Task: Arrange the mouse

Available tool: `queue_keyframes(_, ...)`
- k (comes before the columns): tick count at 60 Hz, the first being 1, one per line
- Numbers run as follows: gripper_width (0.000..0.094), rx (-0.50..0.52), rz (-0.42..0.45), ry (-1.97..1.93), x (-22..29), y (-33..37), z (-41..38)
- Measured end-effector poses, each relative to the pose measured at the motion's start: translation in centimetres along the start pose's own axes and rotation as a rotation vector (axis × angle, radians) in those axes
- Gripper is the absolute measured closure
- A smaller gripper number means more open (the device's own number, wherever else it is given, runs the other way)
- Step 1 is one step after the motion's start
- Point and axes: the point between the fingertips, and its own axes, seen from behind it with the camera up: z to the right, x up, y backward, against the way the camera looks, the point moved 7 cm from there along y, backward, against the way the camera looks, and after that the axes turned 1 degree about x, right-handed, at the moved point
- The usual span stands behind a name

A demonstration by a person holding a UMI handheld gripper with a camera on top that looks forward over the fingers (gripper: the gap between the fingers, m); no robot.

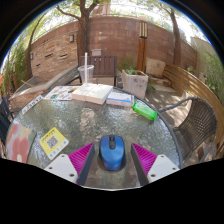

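One small blue plastic computer mouse [112, 151] sits bottom centre on the round glass table [90, 125], between the gripper's [112, 160] spread pink pads, gaps both sides. Likely light, hard, slippery (grip its flanks).

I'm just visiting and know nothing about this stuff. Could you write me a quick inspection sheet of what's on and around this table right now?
Surface: round glass table, outdoors.
Job's things: blue mouse rests on the table between the fingers, a gap at either side.
Clutter: stacked books, green object, yellow booklet, white planter box.
Grippers: gripper open, fingers about the mouse.
Cables: nothing seen.
Surroundings: brick wall, tree trunk, wicker chair.
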Motion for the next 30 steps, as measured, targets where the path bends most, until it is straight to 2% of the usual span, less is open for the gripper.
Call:
queue_keyframes(3, 0.0332, 0.009, -0.013, -0.003, -0.2, -0.8, 0.1)
queue_keyframes(6, 0.0457, 0.027, 0.01, -0.009, 0.1, -0.9, 0.1)
queue_keyframes(22, 0.0588, -0.025, -0.013, -0.008, 0.1, -0.6, -0.1)
queue_keyframes(27, 0.0587, -0.071, 0.016, -0.012, 1.6, 0.7, 0.2)
queue_keyframes(30, 0.0586, -0.108, 0.067, -0.027, 3.4, 2.5, 0.1)
